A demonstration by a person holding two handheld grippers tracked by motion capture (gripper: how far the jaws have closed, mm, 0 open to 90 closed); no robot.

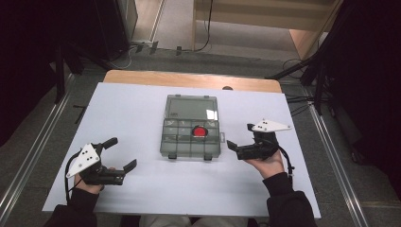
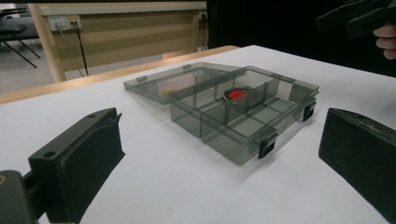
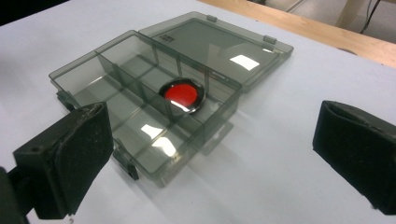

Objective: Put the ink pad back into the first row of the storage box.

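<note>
High view is showing the white counter [image 1: 142,189] carrying a smoky compartment box [image 1: 190,150], lid lying open toward the far edge, long axis running away from the person. Right tongs [image 1: 239,137] are hovering just beside its right wall, nearer than the left tongs [image 1: 123,153]; both are gaping apart (nothing held). A red disc [image 3: 182,94] is sitting in a middle compartment.

1. The left gripper [image 1: 124,152] sits in the person's left hand [image 1: 90,182], jaws spread wide with nothing between them.
2. The right gripper [image 1: 240,135] sits in the right hand [image 1: 268,165], jaws likewise wide apart and holding nothing.
</note>
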